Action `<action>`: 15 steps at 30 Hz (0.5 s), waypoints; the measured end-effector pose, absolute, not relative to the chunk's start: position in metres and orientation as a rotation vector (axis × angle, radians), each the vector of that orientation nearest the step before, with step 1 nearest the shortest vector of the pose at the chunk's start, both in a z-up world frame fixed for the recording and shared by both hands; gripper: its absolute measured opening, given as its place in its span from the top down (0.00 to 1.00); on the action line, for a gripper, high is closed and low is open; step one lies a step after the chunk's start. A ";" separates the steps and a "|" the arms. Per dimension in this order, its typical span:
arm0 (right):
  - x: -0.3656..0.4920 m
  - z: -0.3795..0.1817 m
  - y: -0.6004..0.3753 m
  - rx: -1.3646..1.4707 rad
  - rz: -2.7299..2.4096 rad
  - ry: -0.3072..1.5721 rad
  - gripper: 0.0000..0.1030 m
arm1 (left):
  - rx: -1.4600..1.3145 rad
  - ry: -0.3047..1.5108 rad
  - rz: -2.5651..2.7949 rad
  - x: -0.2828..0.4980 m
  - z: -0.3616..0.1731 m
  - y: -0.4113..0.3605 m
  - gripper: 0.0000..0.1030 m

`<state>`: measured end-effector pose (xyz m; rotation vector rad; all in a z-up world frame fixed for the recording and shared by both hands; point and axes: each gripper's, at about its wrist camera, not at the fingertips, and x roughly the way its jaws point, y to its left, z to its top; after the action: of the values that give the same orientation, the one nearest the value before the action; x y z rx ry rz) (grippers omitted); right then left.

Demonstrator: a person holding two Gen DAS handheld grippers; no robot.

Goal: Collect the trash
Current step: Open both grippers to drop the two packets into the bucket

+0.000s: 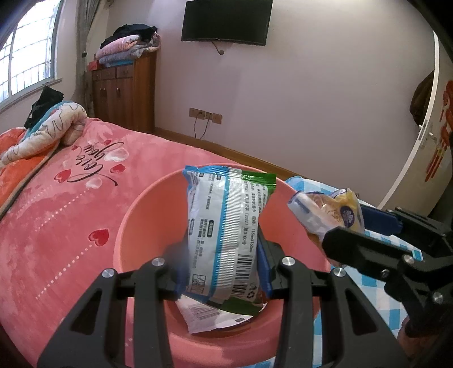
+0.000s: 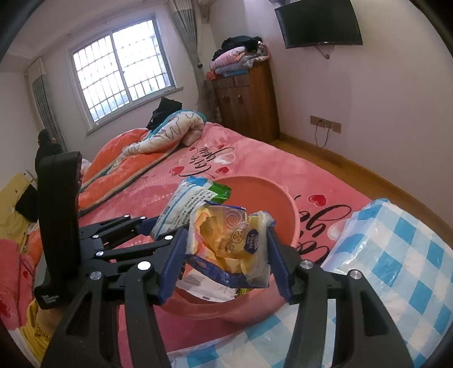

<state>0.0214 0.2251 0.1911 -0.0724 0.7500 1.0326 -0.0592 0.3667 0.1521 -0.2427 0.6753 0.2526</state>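
A pink plastic basin (image 1: 147, 215) (image 2: 271, 203) sits on the pink bed. My left gripper (image 1: 223, 271) is shut on a white, blue and green wrapper (image 1: 226, 226) and holds it upright over the basin; it also shows in the right wrist view (image 2: 184, 203). My right gripper (image 2: 226, 254) is shut on a crumpled yellow tissue wrapper (image 2: 235, 240), held over the basin's near rim; it shows at the right of the left wrist view (image 1: 328, 212). More flat wrappers (image 1: 206, 314) (image 2: 209, 286) lie in the basin.
A blue-and-white checked plastic package (image 2: 396, 249) (image 1: 376, 286) lies at the right on the bed. A rolled quilt (image 2: 158, 141) lies at the far side. A wooden cabinet (image 2: 246, 99), a wall television (image 1: 226, 22) and a window (image 2: 119, 70) stand beyond.
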 end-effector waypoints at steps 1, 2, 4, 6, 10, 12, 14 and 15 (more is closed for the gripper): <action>0.022 0.190 0.225 -0.072 1.030 0.749 0.41 | -0.248 0.677 0.255 -0.059 0.150 0.367 0.61; 0.022 0.190 0.225 -0.075 1.024 0.746 0.40 | -0.252 0.678 0.257 -0.058 0.149 0.368 0.61; 0.022 0.188 0.225 -0.076 1.022 0.746 0.40 | -0.259 0.682 0.258 -0.055 0.146 0.372 0.61; 0.024 0.186 0.224 -0.060 1.025 0.753 0.37 | -0.264 0.685 0.265 -0.053 0.143 0.372 0.60; 0.024 0.182 0.224 -0.045 1.037 0.757 0.33 | -0.275 0.691 0.270 -0.051 0.139 0.375 0.58; 0.025 0.180 0.225 -0.039 1.039 0.762 0.32 | -0.284 0.697 0.271 -0.051 0.137 0.376 0.54; 0.026 0.178 0.224 -0.025 1.044 0.761 0.27 | -0.280 0.683 0.282 -0.052 0.137 0.376 0.47; 0.027 0.178 0.222 -0.017 1.043 0.760 0.25 | -0.275 0.676 0.288 -0.053 0.137 0.377 0.44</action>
<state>0.0274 0.2223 0.1778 -0.0166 0.7596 1.0435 -0.0531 0.3769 0.1369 -0.2755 0.6765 0.2883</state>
